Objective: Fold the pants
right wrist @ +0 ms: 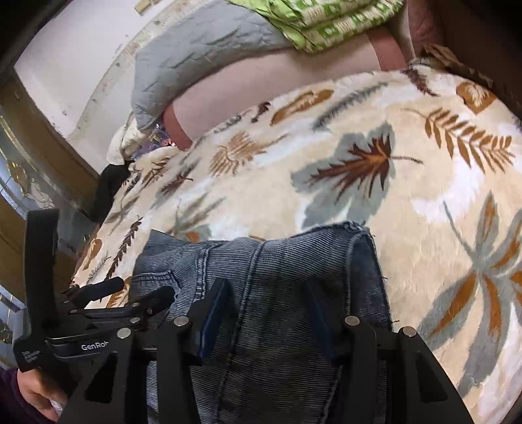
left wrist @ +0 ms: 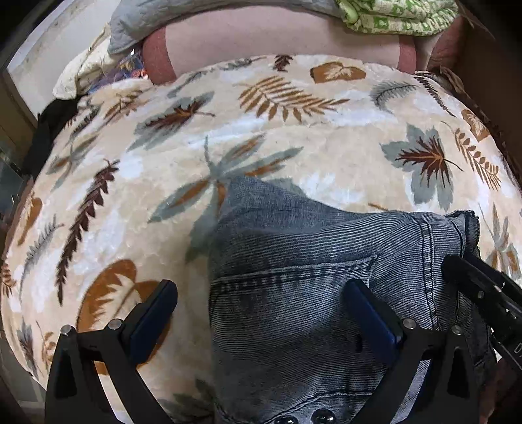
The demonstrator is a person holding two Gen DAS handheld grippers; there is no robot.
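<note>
Your jeans [left wrist: 293,261] lie bunched on the bed [left wrist: 293,146], mid-fold. Both tools, left [left wrist: 261,306] and right [right wrist: 267,310], stand wide over the denim, gripping nothing. Next you need a firm pinch on an edge.

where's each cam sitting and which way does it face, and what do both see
Left wrist: on the left gripper, angled steeply down at the jeans on the leaf-print blanket; own fingers wide apart, right gripper's tip at the right edge.
Right wrist: on the right gripper, looking down along the jeans toward a grey quilt; a hand at lower left.
Shared: jeans, blanket, green cloth.
</note>
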